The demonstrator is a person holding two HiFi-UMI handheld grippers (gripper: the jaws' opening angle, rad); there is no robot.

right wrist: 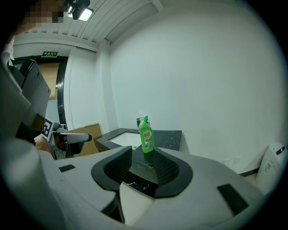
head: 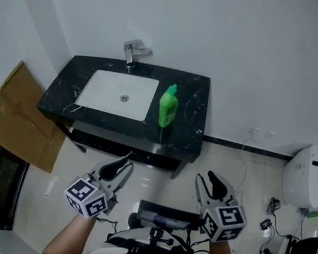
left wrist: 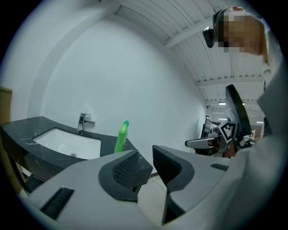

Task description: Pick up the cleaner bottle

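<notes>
Narrowly parted left gripper (left wrist: 146, 158), right gripper (right wrist: 145, 167) wide

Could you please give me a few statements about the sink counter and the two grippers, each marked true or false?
1. The green cleaner bottle stands upright on the black counter. True.
2. The bottle is left of the basin. False: it stands to the right of the basin.
3. The right gripper grips the bottle. False: its jaws are apart and empty, short of the counter.
4. A cardboard sheet is to the left of the counter. True.
5. The left gripper holds nothing. True.
</notes>
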